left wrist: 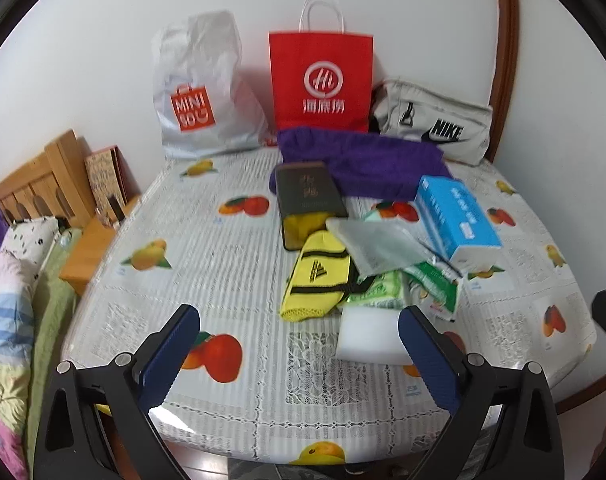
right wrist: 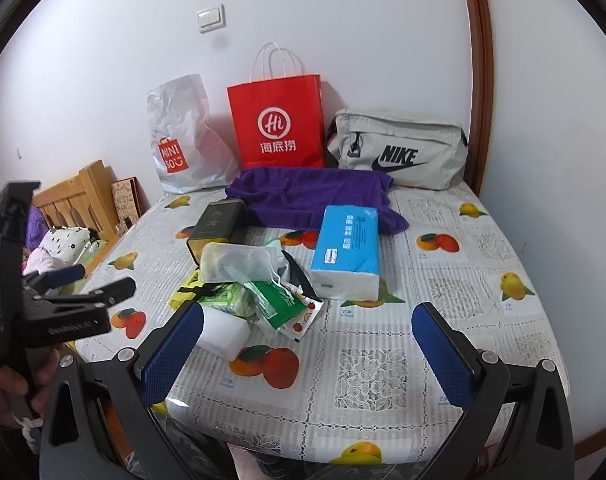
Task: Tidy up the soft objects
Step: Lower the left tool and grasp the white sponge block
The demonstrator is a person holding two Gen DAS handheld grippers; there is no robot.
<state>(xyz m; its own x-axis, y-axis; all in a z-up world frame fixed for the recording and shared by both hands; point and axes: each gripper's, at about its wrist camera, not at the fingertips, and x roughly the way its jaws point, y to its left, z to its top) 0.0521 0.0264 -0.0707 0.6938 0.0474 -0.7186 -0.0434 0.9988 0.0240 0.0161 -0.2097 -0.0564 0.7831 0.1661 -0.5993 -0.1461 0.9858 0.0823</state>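
The soft things lie heaped at the bench centre: yellow pouch, tissue pack, sponge, purple towel at 12 o'clock. Grabbing into the heap could drag neighbours off. Left gripper and right gripper both gape wide, empty, touching nothing.

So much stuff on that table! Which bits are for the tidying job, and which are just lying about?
Likely for the job:
purple towel
yellow pouch
tissue pack
white sponge
green packets
clear bag
red bag
Miniso bag
Nike bag

Probably just lying about:
dark tin
wooden rack
light switch
bedding
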